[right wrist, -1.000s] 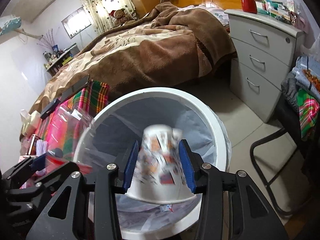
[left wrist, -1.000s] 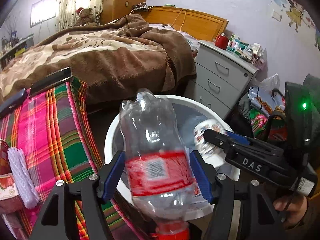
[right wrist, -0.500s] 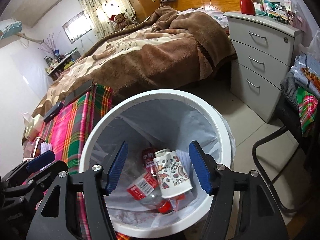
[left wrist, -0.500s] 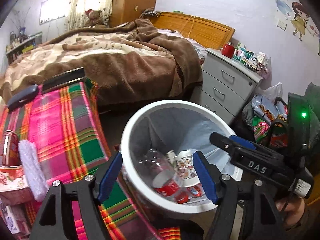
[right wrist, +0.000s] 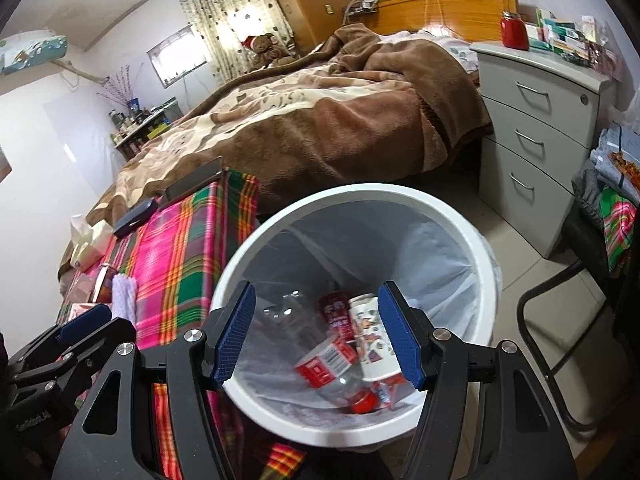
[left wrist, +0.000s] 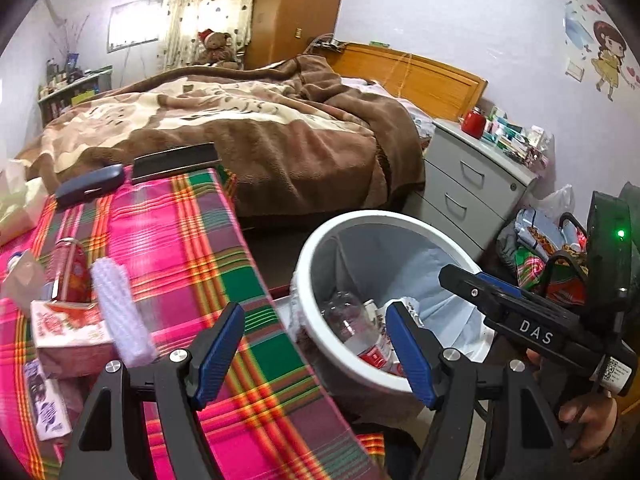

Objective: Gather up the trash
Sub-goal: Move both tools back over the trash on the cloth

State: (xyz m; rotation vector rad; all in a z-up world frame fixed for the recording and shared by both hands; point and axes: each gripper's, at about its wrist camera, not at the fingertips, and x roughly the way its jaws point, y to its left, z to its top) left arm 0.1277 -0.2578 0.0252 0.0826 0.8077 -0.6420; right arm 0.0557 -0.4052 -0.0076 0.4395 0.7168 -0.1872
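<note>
A white round trash bin [right wrist: 472, 236] with a pale liner stands on the floor beside the plaid-covered table [left wrist: 180, 240]. Inside lie a clear plastic bottle with a red label [right wrist: 324, 364], a patterned paper cup [right wrist: 372, 340] and a red can [right wrist: 336, 312]. My right gripper [right wrist: 316, 340] is open and empty above the bin. My left gripper [left wrist: 316, 352] is open and empty over the table edge and the bin's rim [left wrist: 320, 344]; the bottle [left wrist: 352, 328] shows there too. The right gripper [left wrist: 520, 320] shows in the left wrist view.
On the table lie a red can [left wrist: 72, 272], a white knobbly roll [left wrist: 120, 312], a red-and-white box [left wrist: 68, 328], a dark case [left wrist: 90, 186] and a black box [left wrist: 176, 162]. A bed [left wrist: 240, 128], grey drawers [left wrist: 472, 184] and a chair with clothes [right wrist: 600, 224] surround the bin.
A second ago the left gripper held the bottle and the right held the paper cup over the bin. Both opened; both things now lie in the bin. The left gripper has moved left.
</note>
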